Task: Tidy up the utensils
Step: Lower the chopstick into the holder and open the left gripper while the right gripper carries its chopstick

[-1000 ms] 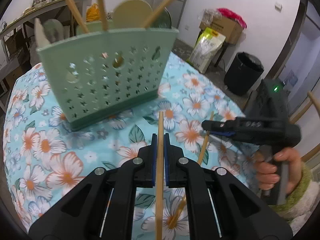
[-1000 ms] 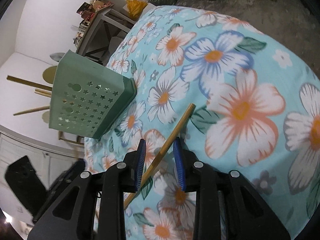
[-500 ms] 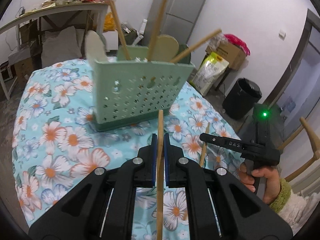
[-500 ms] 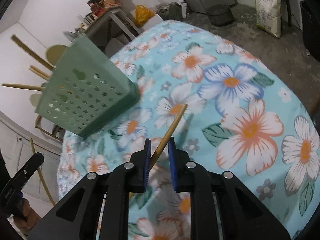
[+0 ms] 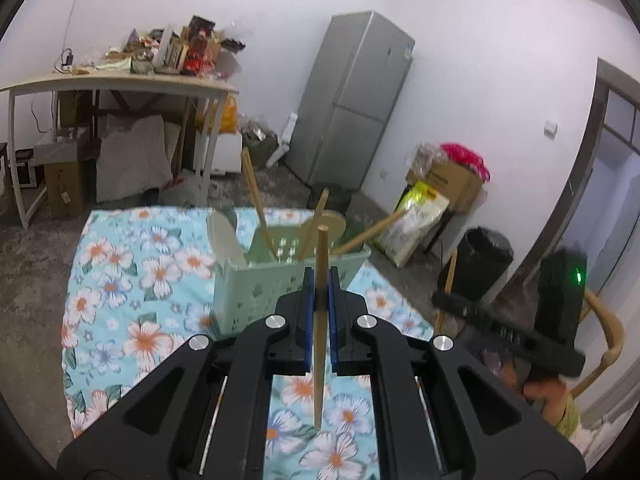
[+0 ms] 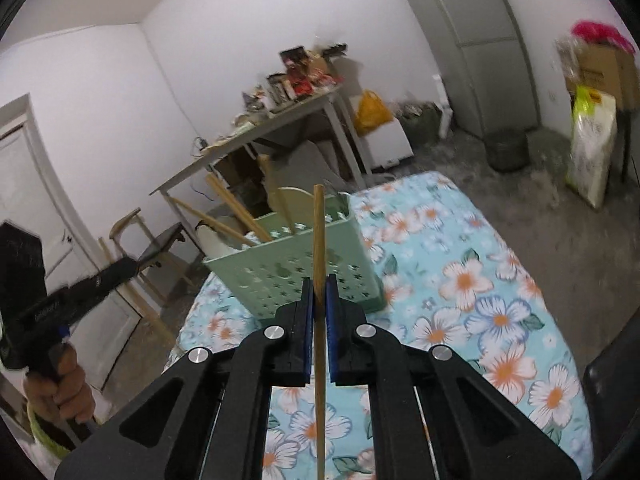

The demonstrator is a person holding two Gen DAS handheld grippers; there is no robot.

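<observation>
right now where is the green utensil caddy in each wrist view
Left wrist: green utensil caddy at centre, just beyond the left gripper.
Right wrist: green utensil caddy at centre-left, behind the right gripper.
Shared landmark: grey fridge.

The right gripper [image 6: 318, 300], whose jaws stood apart around a chopstick [image 6: 319, 240] lying on the floral tablecloth [image 6: 500, 280] a second ago, now pinches it and has lifted it clear, upright. The left gripper [image 5: 319, 296] has risen too with its own chopstick [image 5: 320, 264], so the green utensil basket [image 5: 256, 284] now sits lower and farther off in both views.
</observation>
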